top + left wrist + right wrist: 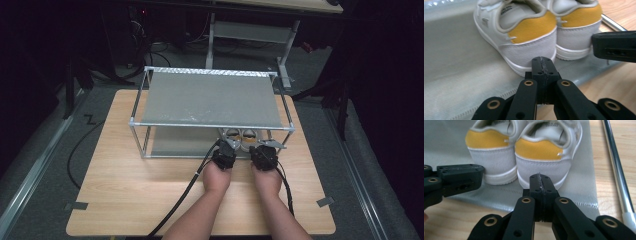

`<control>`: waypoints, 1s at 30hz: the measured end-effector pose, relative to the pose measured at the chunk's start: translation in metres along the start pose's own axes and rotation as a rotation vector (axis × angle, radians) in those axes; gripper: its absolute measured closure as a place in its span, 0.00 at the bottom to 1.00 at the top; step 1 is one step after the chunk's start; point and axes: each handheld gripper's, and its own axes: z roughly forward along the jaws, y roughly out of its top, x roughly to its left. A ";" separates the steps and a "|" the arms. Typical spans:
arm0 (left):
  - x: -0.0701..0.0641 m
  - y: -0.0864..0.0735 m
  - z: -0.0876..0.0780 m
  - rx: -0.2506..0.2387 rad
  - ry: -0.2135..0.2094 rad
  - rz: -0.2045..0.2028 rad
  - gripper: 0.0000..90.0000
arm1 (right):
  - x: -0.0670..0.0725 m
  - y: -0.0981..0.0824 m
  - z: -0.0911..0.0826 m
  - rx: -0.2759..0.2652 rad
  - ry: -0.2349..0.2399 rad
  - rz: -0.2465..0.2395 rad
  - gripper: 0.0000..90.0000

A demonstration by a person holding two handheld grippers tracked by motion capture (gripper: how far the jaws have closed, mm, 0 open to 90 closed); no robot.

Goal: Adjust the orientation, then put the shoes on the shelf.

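**Both grippers shut, lined up behind the shoes**

And there they were, two hand-held grippers side by side at the front of the rack (210,97)! The left hand-held gripper (226,148) had its jaws pressed flat together, nothing between them, and the tip sat right behind the heel of the left shoe (519,37), close to the sole; from its own view I could not tell whether it touched. The right hand-held gripper (266,149) matched it: jaws together, empty, tip just behind the heel of the right shoe (549,155).

The pair of shoes stood upright on the grey mat (456,62) of the rack's lower shelf, at its front right end, tucked under the upper shelf. White and pale grey they were, each with a yellow band round the heel, heels toward the person, toes pointing away. The two stood just beside each other, soles almost touching.

In the left gripper view the other gripper poked in from the right edge, level with the right shoe's heel. In the right gripper view the left one came in from the left, beside the left shoe's sole.

From the high view, both forearms came up from the bottom over the wooden worktop (125,190), black cables trailing back off each gripper. A metal rail (616,170) of the rack ran along the mat's right edge.
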 end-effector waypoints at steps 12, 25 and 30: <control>0.036 -0.020 -0.065 -0.075 -0.022 0.022 0.94 | 0.009 -0.018 -0.035 -0.021 0.043 -0.096 1.00; 0.099 -0.069 -0.127 -0.061 -0.011 -0.009 0.93 | 0.014 -0.035 -0.068 -0.016 0.078 -0.133 1.00; 0.122 -0.082 -0.147 -0.042 0.005 0.007 1.00 | 0.009 -0.043 -0.076 0.020 0.056 -0.146 1.00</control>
